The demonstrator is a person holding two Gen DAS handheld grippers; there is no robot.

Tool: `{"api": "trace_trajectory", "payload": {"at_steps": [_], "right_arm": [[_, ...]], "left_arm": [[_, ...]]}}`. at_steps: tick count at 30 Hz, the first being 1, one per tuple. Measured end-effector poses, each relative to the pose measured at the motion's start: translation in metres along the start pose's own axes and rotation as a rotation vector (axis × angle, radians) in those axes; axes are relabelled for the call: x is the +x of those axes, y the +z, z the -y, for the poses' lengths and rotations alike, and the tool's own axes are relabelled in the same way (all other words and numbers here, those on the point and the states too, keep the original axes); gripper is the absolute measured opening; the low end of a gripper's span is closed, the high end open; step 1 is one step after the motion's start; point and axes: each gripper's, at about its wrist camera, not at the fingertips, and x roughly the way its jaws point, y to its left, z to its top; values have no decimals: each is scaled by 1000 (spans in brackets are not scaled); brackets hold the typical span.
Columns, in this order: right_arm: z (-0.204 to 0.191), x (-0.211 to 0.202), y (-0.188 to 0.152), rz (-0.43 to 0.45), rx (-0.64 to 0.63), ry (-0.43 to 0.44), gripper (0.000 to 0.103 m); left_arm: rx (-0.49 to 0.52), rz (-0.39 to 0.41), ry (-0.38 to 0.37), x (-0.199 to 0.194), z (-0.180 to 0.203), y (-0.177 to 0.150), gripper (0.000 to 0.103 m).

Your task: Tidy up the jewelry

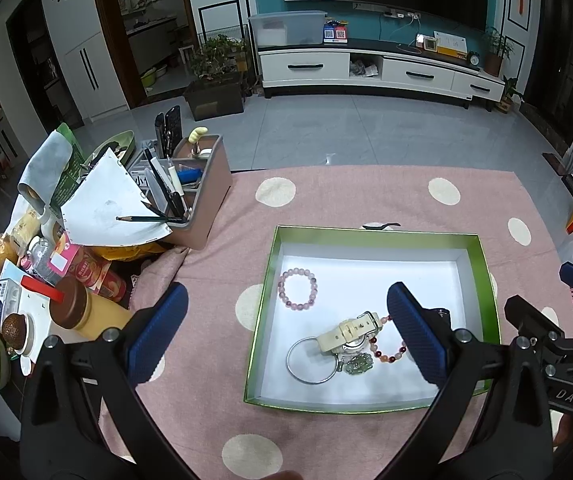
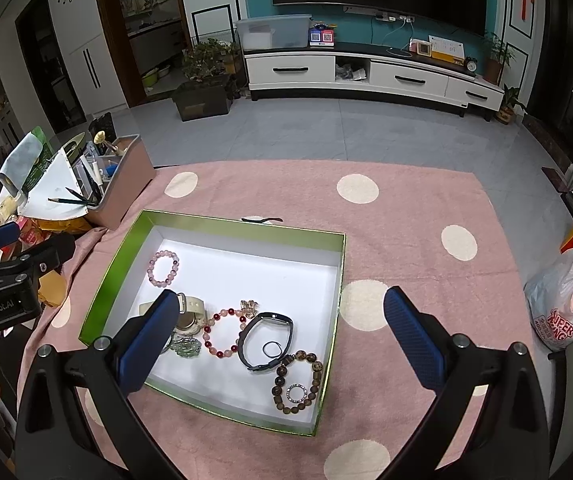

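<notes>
Two grippers hang above a pink cloth with cream dots (image 2: 406, 216) that covers the tabletop, and both have their blue fingers spread wide, holding nothing. All the jewelry lies inside a shallow green box with a white floor (image 2: 246, 226).

Going left to right, the left gripper (image 1: 286, 330) sits over the left half of the box. Near the left wall lies a pale pink bead bracelet (image 1: 297, 289), all by itself, so it looks easy to pick up. Next comes a messy pile: a thin silver ring bangle (image 1: 306, 360), a cream watch with a strap (image 1: 356, 330) and a small green bead cluster (image 1: 360, 363) touch and overlap. Pulling one could drag the others, or let them drop out of the box.

After that lies a red and pink bead bracelet (image 2: 224, 334), then a black band watch (image 2: 264, 340) with a tiny black ring (image 2: 272, 348) inside its loop. That ring is so thin the fingers may miss it. Last is a brown bead bracelet (image 2: 298, 384) by the right wall, where a finger could bump the wall and push the light box along the cloth.

The right gripper (image 2: 280, 330) hangs over the right side of the box.
</notes>
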Motion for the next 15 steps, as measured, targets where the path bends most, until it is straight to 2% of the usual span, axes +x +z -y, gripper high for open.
{"api": "trace_trajectory", "payload": {"at_steps": [15], "right_arm": [[-2, -1, 1, 3, -6, -6, 102]], "left_arm": [[-1, 2, -2, 1, 0, -1, 101]]}}
